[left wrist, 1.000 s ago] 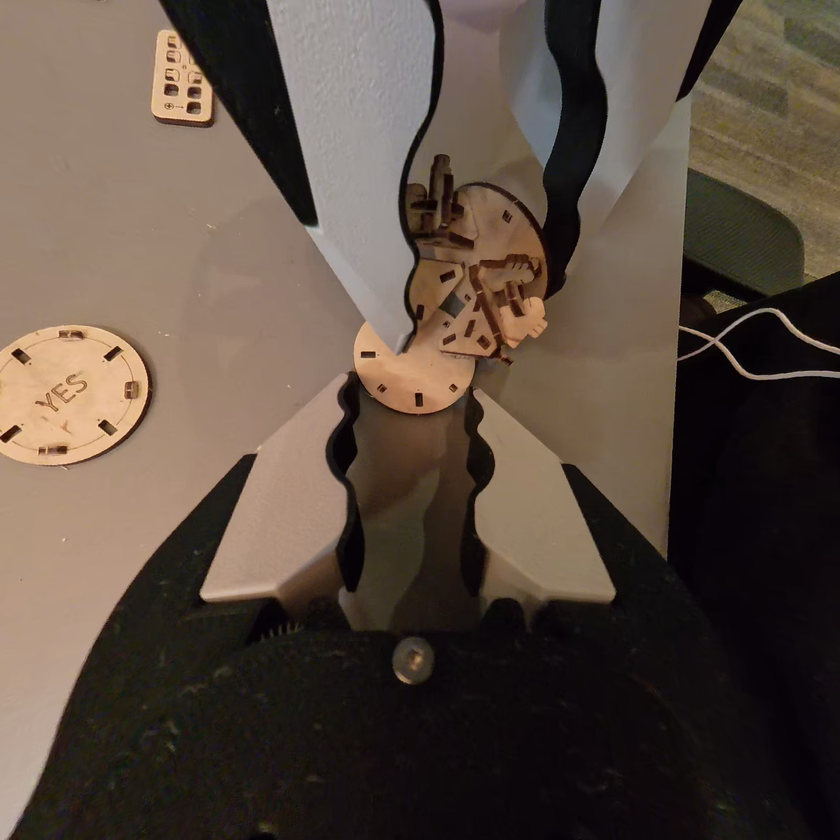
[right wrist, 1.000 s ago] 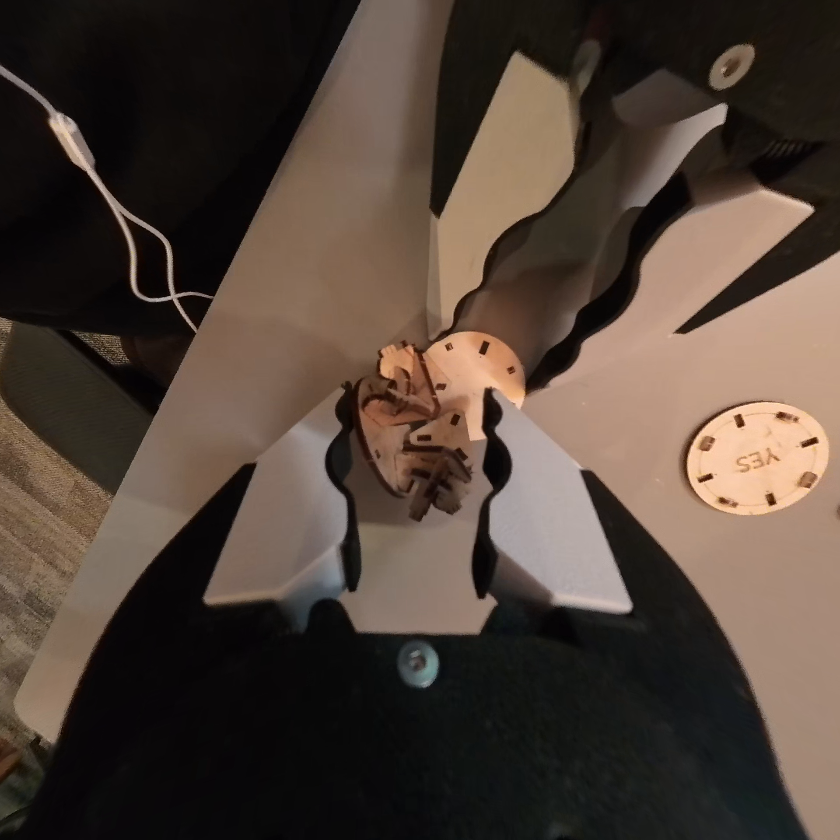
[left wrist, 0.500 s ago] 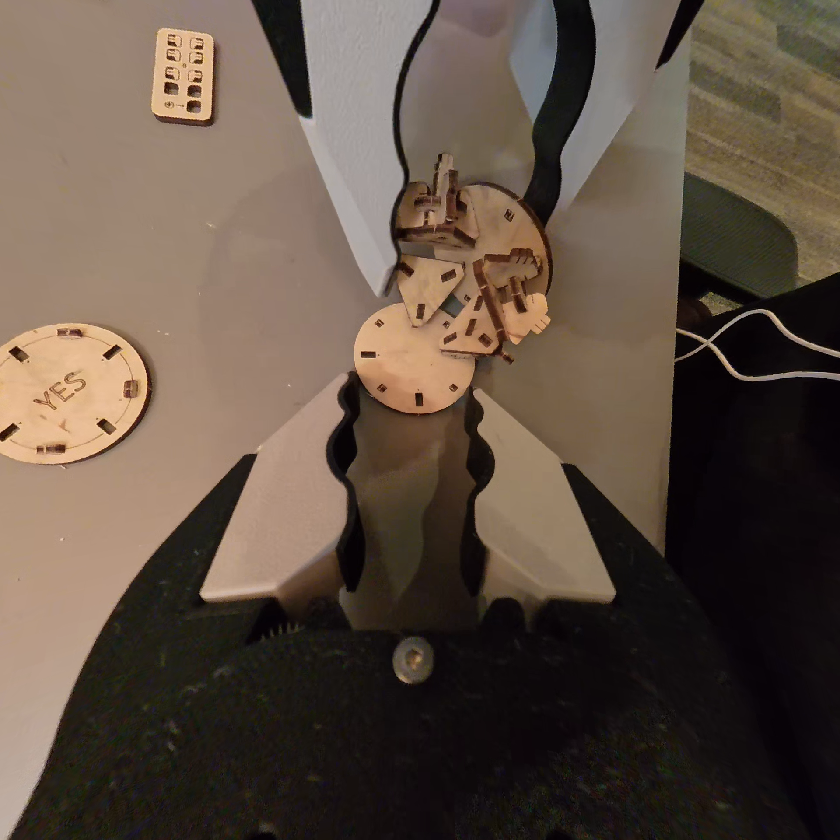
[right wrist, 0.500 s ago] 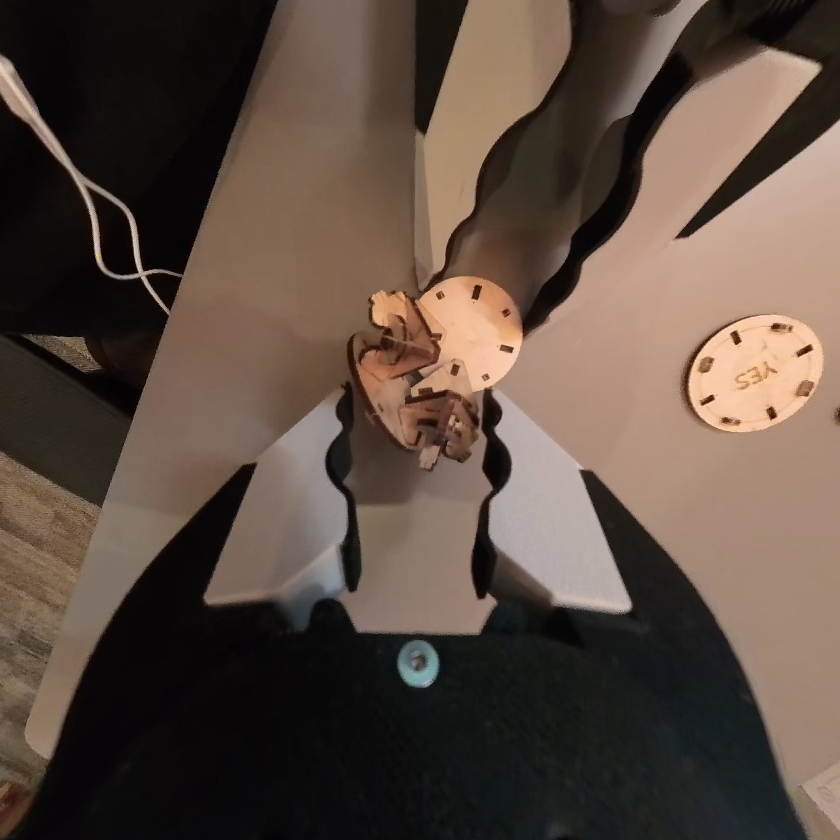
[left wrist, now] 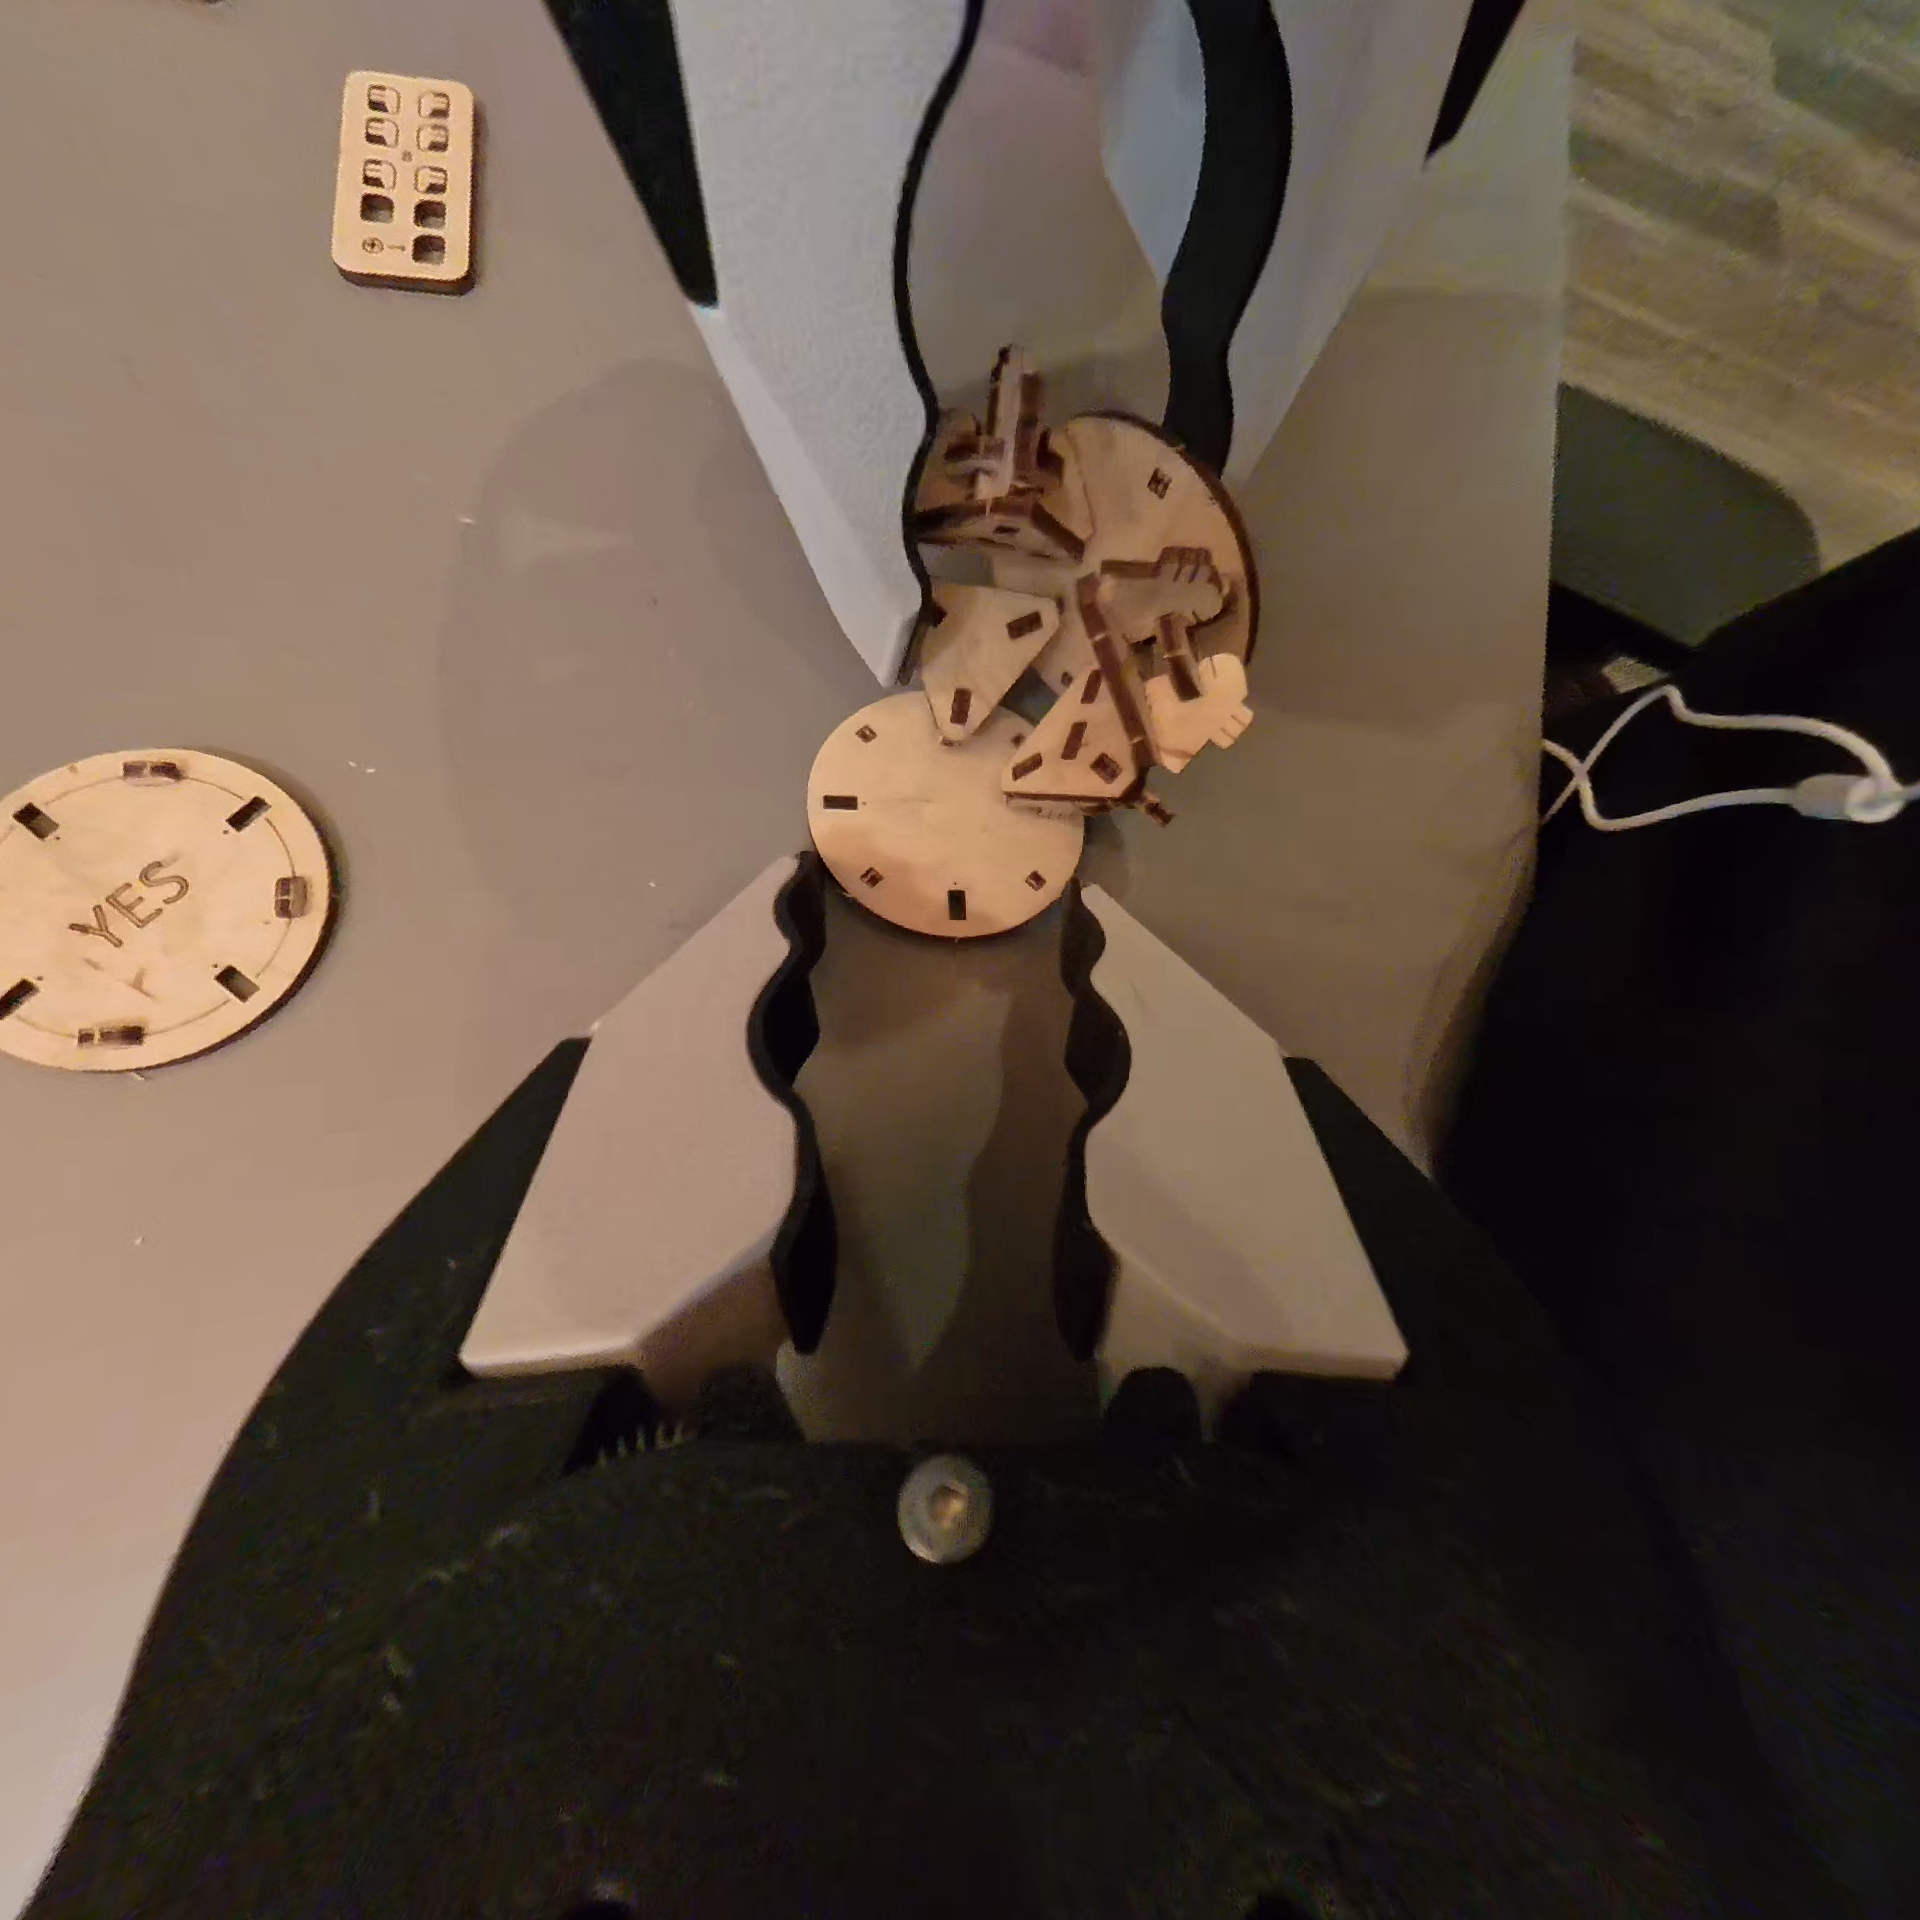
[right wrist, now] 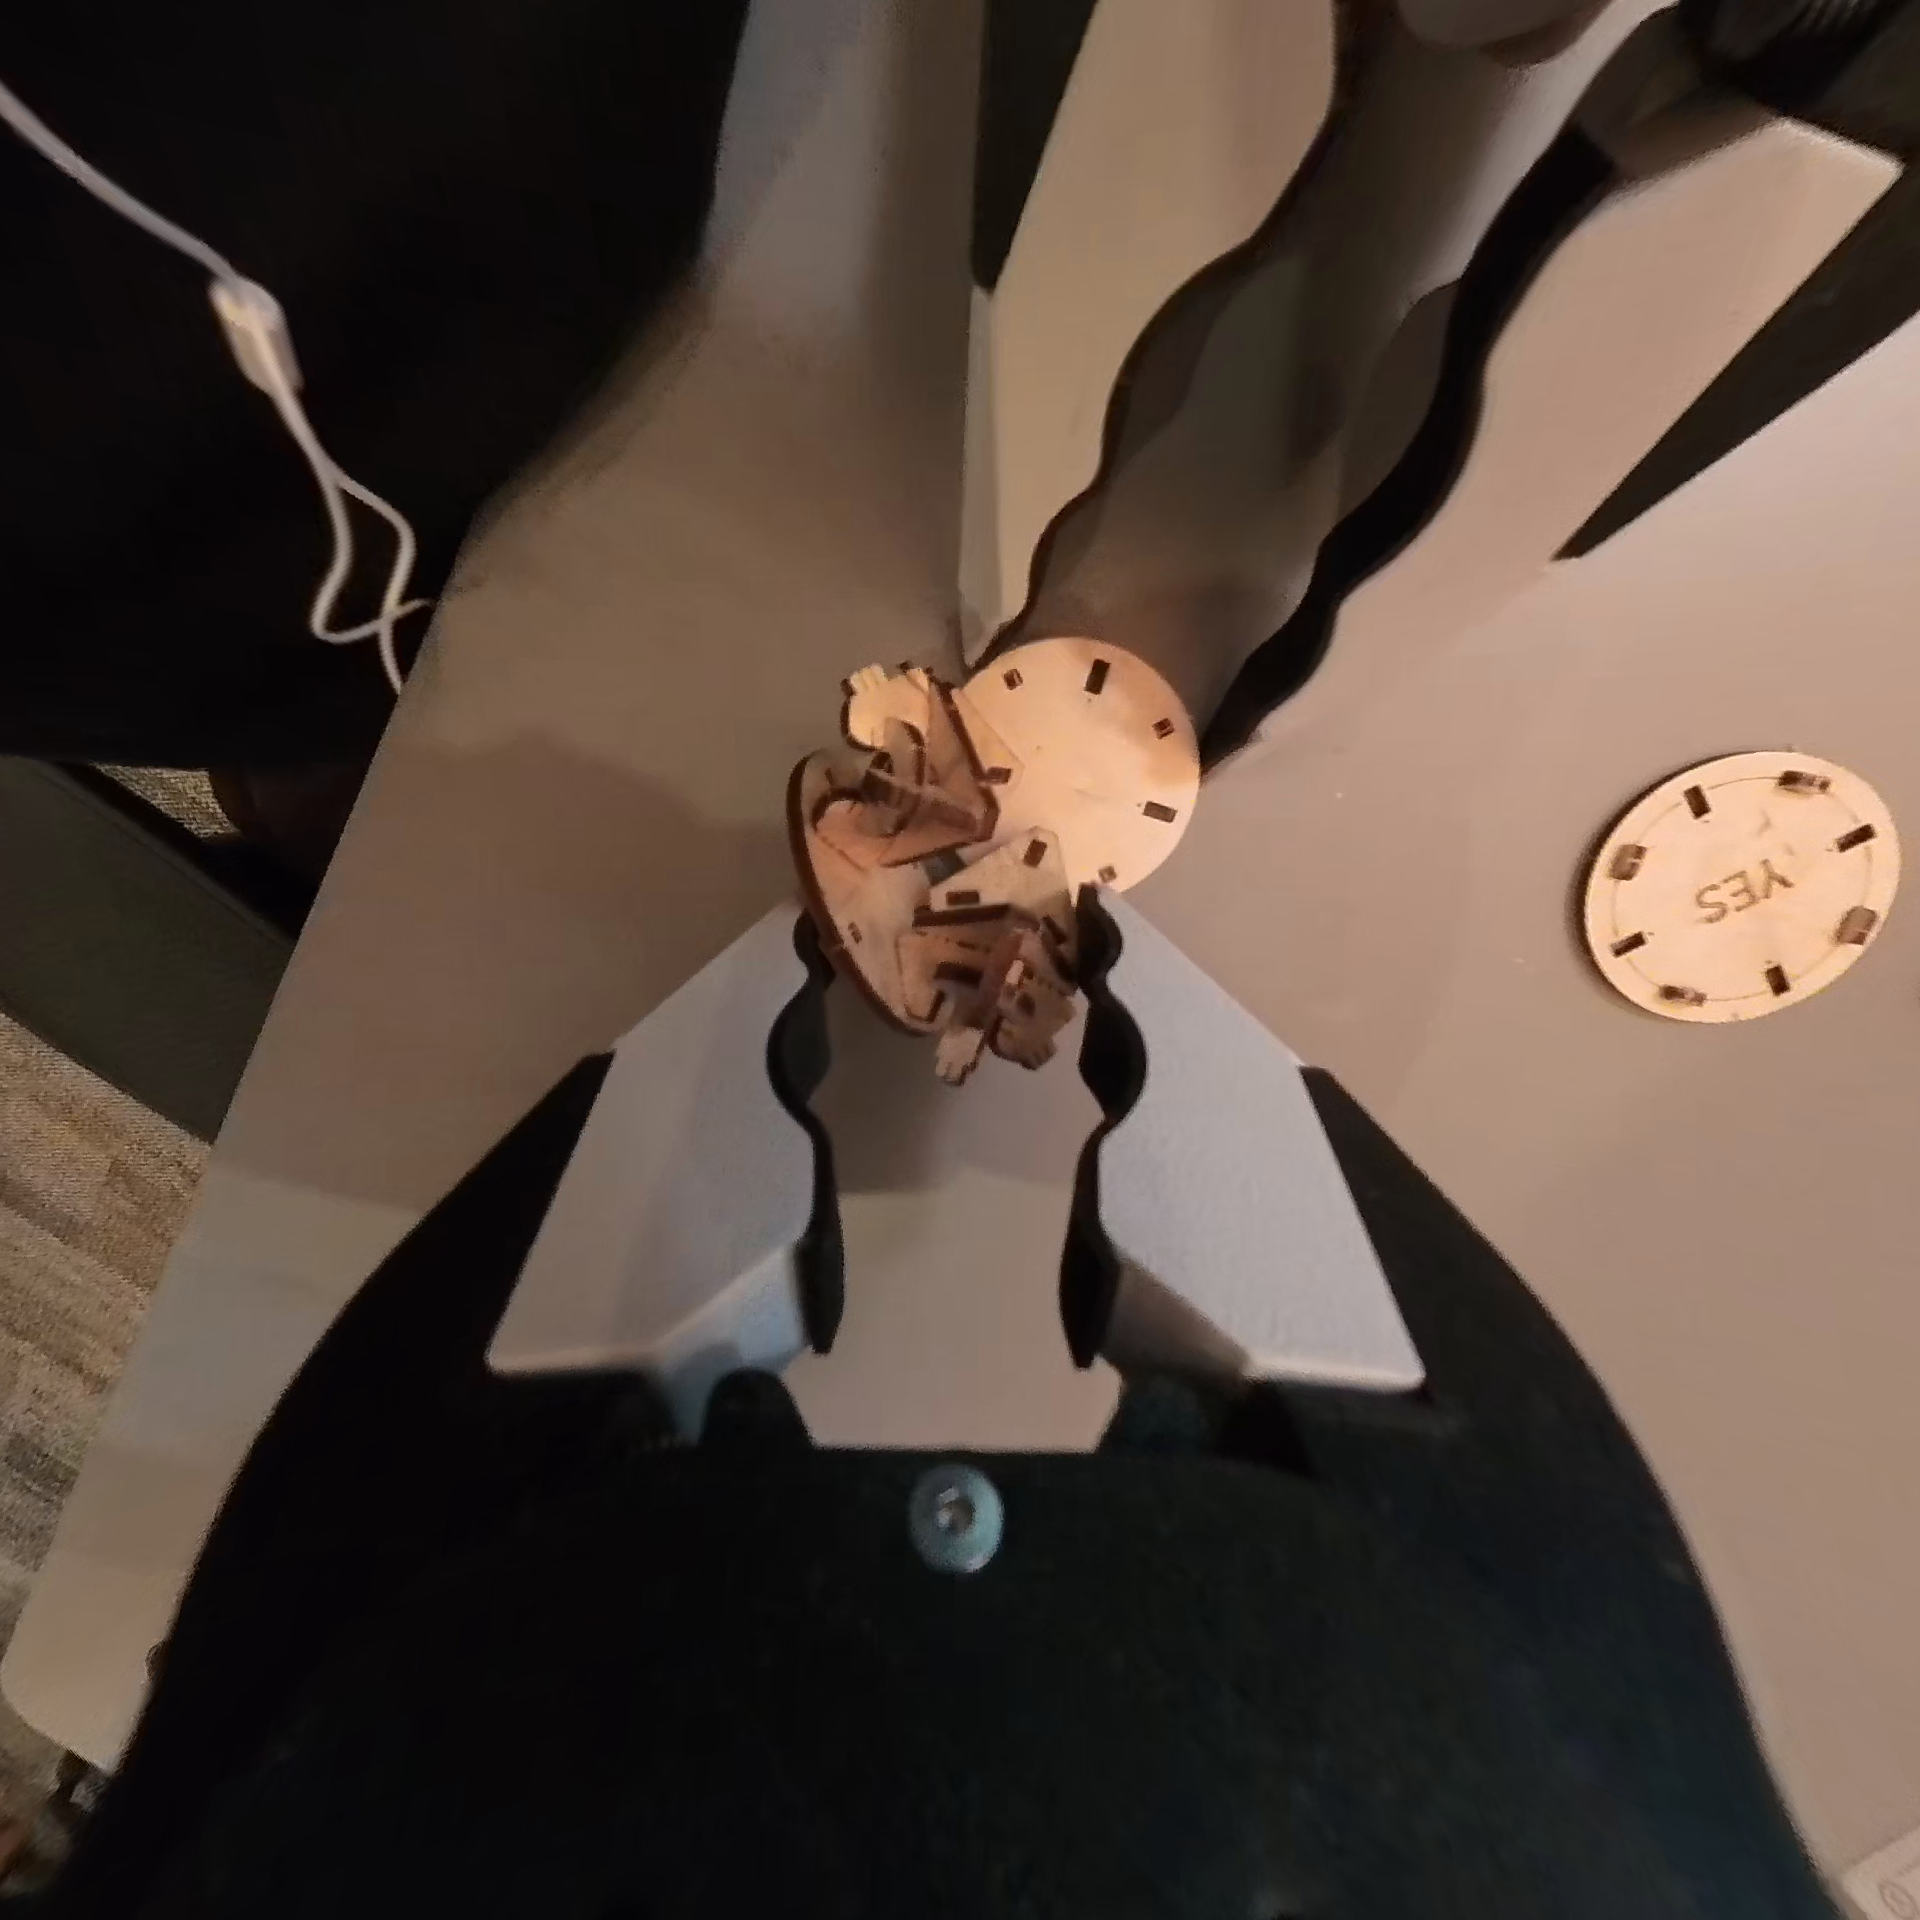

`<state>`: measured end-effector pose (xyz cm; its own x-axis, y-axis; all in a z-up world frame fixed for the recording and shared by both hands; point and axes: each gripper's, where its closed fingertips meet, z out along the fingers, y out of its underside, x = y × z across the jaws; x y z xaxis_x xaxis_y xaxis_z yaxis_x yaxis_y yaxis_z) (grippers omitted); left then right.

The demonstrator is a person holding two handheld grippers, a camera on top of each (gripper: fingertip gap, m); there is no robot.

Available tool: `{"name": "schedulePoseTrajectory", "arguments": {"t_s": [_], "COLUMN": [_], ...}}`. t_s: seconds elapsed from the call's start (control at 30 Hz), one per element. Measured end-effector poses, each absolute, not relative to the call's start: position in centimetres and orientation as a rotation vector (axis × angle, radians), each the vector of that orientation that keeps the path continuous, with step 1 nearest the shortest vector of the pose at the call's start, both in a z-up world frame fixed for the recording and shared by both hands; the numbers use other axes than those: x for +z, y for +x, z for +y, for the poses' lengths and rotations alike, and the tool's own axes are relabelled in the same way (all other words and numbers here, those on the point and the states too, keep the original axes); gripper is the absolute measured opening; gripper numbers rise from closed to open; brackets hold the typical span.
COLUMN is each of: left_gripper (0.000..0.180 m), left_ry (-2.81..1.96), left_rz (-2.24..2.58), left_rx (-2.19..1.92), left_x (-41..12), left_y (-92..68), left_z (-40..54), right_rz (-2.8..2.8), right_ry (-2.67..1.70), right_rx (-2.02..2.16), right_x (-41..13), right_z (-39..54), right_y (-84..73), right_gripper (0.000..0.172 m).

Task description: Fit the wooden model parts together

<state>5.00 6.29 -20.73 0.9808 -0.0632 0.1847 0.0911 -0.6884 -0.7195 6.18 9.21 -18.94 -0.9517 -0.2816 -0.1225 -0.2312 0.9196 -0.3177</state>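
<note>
Two handheld grippers meet tip to tip over a grey worktop [left wrist: 312, 540], close to its edge, where a person in dark clothing with a white cable [left wrist: 1714, 800] sits.

Left gripper [left wrist: 940, 914]: jaws part-way closed on a plain wooden disc [left wrist: 935, 821] with small slots around its rim. Both black wavy pads [left wrist: 790, 935] sit against opposite edges of the disc, which is held roughly flat.

Right gripper [right wrist: 940, 935]: jaws closed to a similar width on a wooden assembly [right wrist: 914, 914], a larger slotted disc carrying several interlocked triangular and tabbed pieces. Its pads [right wrist: 1091, 935] bear on the assembly from both sides: one on the rim of its disc, the other on the cluster of upright pieces.

Relation of the two parts: the assembly overlaps the far edge of the plain disc, with two triangular pieces lying over the disc face. Whether they are seated in the slots cannot be determined.

Other items on the worktop: an engraved wooden disc [left wrist: 135, 914] with tabs fitted in some rim slots lies flat, well apart on the left gripper's left. A small rectangular wooden plate [left wrist: 405, 182] with square cut-outs lies farther from the edge, on the same side. Carpeted floor [left wrist: 1745, 156] shows beyond the worktop edge.
</note>
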Motion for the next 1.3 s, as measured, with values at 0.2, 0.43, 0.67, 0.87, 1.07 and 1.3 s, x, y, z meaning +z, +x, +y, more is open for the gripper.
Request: {"name": "schedulePoseTrajectory", "arguments": {"t_s": [0.2,0.43,0.67,0.87,1.07,1.3], "left_gripper": [0.041,0.041,0.04,0.04,0.04,0.04], "left_ry": [-2.326,-2.335,-2.333,-2.334,-2.334,-2.333], "left_rz": [-0.007,0.027,0.023,0.024,0.025,0.022], "left_rx": [-0.216,-0.179,-0.187,-0.186,-0.184,-0.189], "left_x": [-20.9,-21.0,-20.9,-20.9,-20.9,-20.9], "left_y": [5.0,5.2,5.2,5.2,5.2,5.2], "left_z": [6.3,6.3,6.3,6.3,6.3,6.3], "right_rz": [2.907,2.874,2.897,2.893,2.82,2.777], "right_ry": [-0.417,-0.355,-0.226,-0.133,-0.099,-0.042], "right_rx": [-0.472,-0.461,-0.439,-0.441,-0.418,-0.446], "right_x": [-18.7,-18.6,-19.2,-19.5,-19.5,-19.0], "right_z": [8.5,8.0,8.5,8.9,9.2,8.8], "right_y": [6.3,6.5,6.7,6.7,7.2,7.0], "right_gripper": [0.042,0.04,0.045,0.049,0.048,0.044]}}
